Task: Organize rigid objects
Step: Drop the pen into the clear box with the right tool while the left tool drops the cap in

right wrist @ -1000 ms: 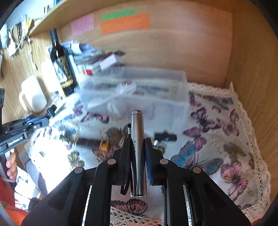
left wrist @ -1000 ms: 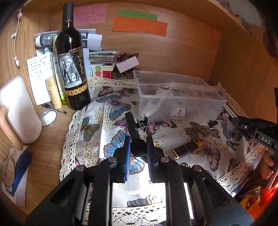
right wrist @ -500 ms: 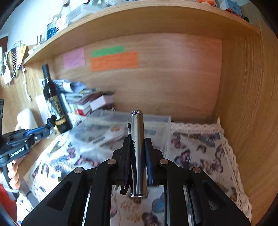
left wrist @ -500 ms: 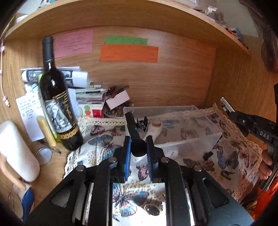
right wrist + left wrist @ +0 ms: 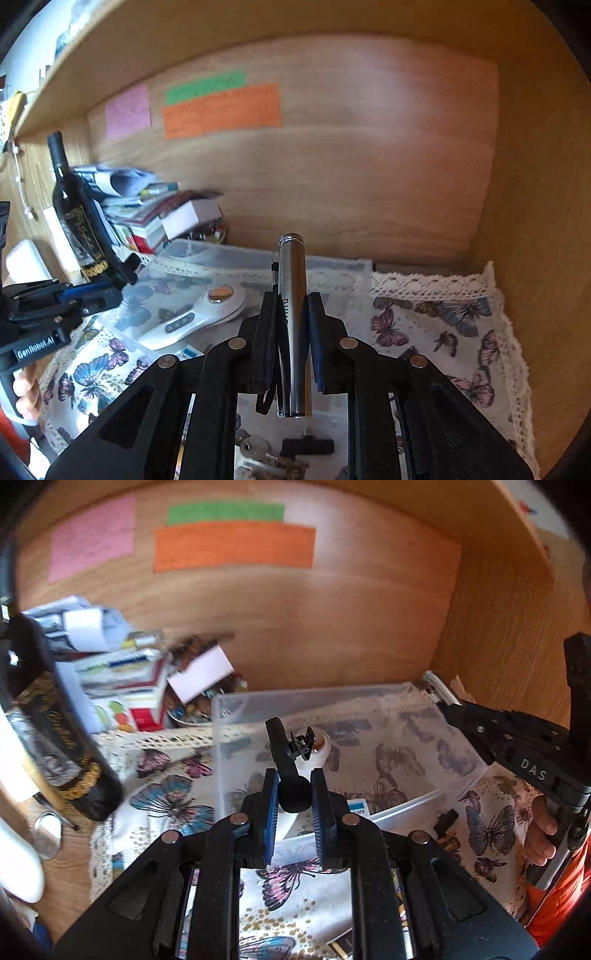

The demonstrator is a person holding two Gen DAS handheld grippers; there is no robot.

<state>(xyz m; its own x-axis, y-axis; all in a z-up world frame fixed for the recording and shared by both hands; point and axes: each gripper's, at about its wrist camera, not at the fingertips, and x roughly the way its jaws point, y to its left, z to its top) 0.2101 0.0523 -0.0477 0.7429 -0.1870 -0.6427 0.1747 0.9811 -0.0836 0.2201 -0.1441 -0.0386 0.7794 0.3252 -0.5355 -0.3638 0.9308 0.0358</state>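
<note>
- Left wrist view: the left gripper (image 5: 291, 801) is clamping its blue-padded jaws on the rounded end of a matte black clip (image 5: 286, 764), whose flat arm is pointing forward and up past the fingertips, a small black clamp head showing at its far end.
- Directly ahead, a clear plastic bin (image 5: 399, 692) with thin, straight walls is sitting on a butterfly-print cloth (image 5: 170, 801) edged in white lace; the clip is hanging over the bin's near-left part, above a glossy white handheld device (image 5: 317, 755) lying inside.
- To the left, a dark glass wine bottle (image 5: 70, 768) is standing upright near the bin (a leaning pile of books and papers (image 5: 122, 672) behind it), while bare wood panelling is closing off the back and right.
- From the right, the right gripper (image 5: 439, 696) is reaching in over the bin's far corner, a silvery tip showing at its nose.
- Right wrist view: the right gripper (image 5: 291, 332) is squeezing a smooth, polished metal cylinder (image 5: 291, 295) lengthwise between its jaws, the ridged cap jutting well beyond the fingertips and a black strap dangling at the rear.
- The cylinder is hovering over the bin (image 5: 354, 264), right of the white device (image 5: 199, 314); open cloth (image 5: 443, 332) is stretching to the right as far as the wooden side wall.
- At the left edge, the left gripper (image 5: 125, 275) is poised above the bin's left rim, its black load in front of the bottle (image 5: 77, 225).
- Below, keys and a small black piece (image 5: 306, 446) are lying on the cloth.
</note>
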